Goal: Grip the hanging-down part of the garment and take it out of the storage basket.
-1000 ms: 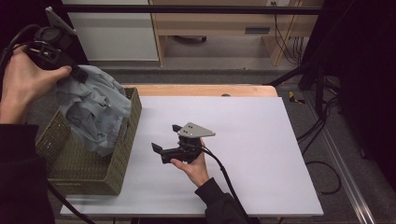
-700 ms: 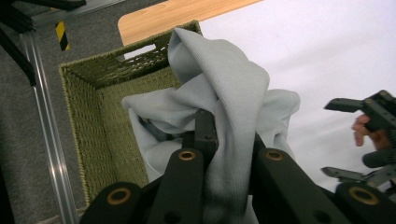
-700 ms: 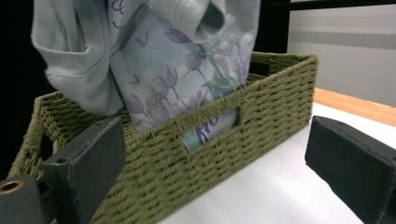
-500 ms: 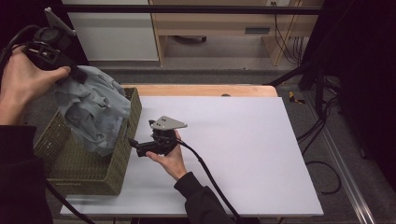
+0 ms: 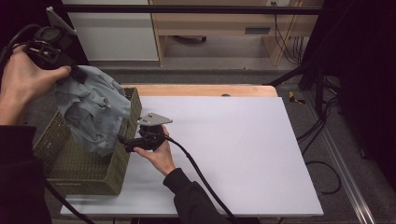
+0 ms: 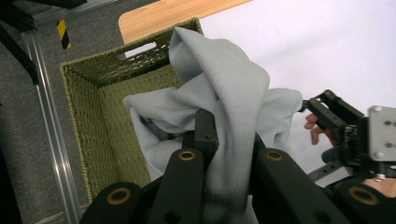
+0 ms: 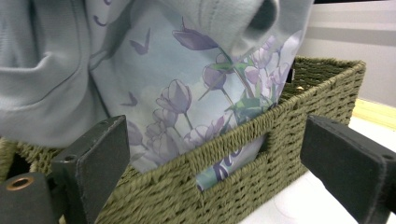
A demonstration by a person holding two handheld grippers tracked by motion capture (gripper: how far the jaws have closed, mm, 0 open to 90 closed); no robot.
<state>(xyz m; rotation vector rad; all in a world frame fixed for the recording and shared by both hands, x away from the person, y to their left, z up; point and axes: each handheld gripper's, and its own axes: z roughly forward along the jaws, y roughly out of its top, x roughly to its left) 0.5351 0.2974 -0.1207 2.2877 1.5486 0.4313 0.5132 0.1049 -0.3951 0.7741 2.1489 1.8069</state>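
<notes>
Two grippers work here. On the left side, the left gripper is pinched tight on the top of a grey shirt and holds it up high. It hangs long, top to bottom, with its low end down in the green basket. To the right, the right gripper is spread wide with nothing in it. It sits low, just beside the basket wall, pointing left at the hanging low end, so it is the nearer one to grab there
</notes>
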